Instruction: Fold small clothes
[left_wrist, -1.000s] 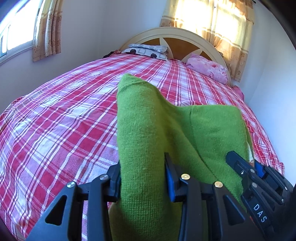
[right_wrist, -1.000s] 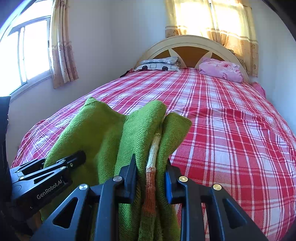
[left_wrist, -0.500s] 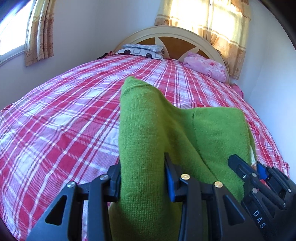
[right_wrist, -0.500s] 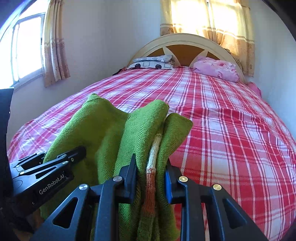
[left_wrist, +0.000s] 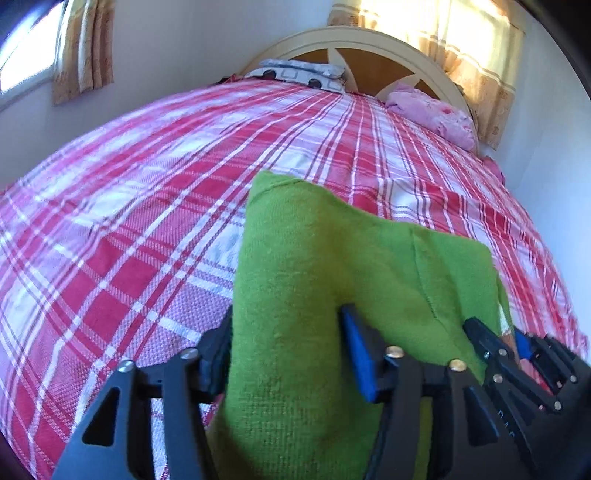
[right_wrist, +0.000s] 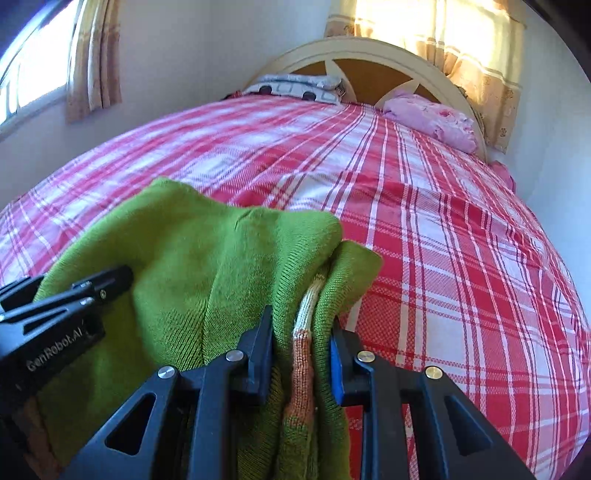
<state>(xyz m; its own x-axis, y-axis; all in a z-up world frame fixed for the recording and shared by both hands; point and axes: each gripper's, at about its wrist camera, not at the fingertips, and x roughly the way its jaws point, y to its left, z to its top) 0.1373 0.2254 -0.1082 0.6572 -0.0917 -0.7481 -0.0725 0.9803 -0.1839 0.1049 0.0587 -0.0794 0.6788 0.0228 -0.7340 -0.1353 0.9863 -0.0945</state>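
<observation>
A small green knitted garment (left_wrist: 332, 258) with a cream and orange striped band (right_wrist: 304, 343) is held up above the bed by both grippers. My left gripper (left_wrist: 286, 347) is shut on its left part. My right gripper (right_wrist: 301, 350) is shut on its right part, with the striped band between the jaws. The cloth hangs between the two and hides what lies below it. The right gripper (left_wrist: 524, 369) shows at the lower right of the left wrist view. The left gripper (right_wrist: 66, 306) shows at the lower left of the right wrist view.
The bed has a red and white plaid sheet (left_wrist: 147, 221) that stretches ahead to a cream and wood headboard (right_wrist: 369, 62). A grey patterned pillow (right_wrist: 295, 85) and a pink bundle (right_wrist: 432, 118) lie at the head. Walls stand close on both sides, with curtained windows (right_wrist: 96, 62).
Both grippers have tilted down towards the bed with the garment still held. The sheet fills more of each view and the cloth sits lower over it.
</observation>
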